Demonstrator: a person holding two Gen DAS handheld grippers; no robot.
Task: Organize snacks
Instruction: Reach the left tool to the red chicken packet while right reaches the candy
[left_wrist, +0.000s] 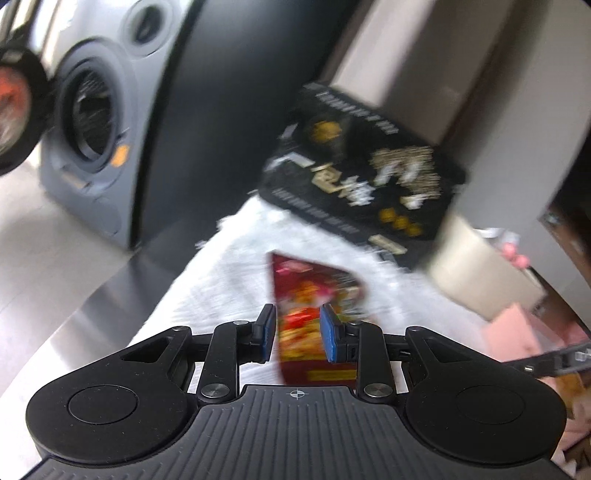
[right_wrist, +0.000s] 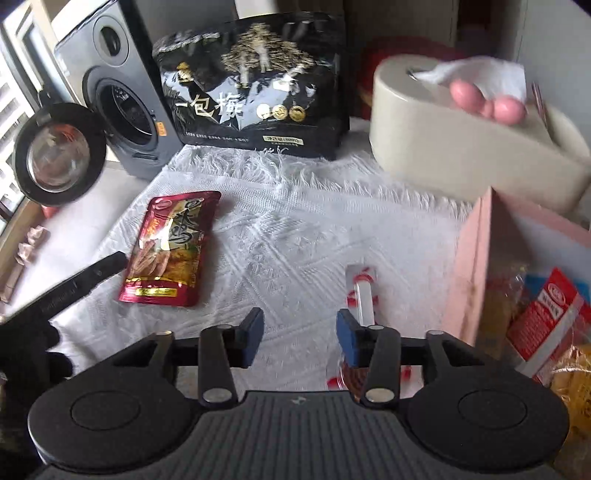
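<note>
A red snack pouch (right_wrist: 171, 249) lies flat on the white fringed cloth (right_wrist: 295, 229). My left gripper (left_wrist: 298, 334) hovers over the near end of this pouch (left_wrist: 314, 291); its blue pads stand either side of the pouch, and the blurred view does not show contact. One of its fingers (right_wrist: 92, 275) shows beside the pouch in the right wrist view. My right gripper (right_wrist: 300, 338) is open and empty above the cloth, next to a clear red-printed wrapper (right_wrist: 364, 291). A big black snack bag (right_wrist: 255, 85) stands at the back.
A pink box (right_wrist: 476, 266) at the right holds several snack packs (right_wrist: 546, 321). A beige tissue box (right_wrist: 454, 140) sits behind it. A grey speaker (right_wrist: 114, 85) and a round black-rimmed lens (right_wrist: 59, 153) stand at the left.
</note>
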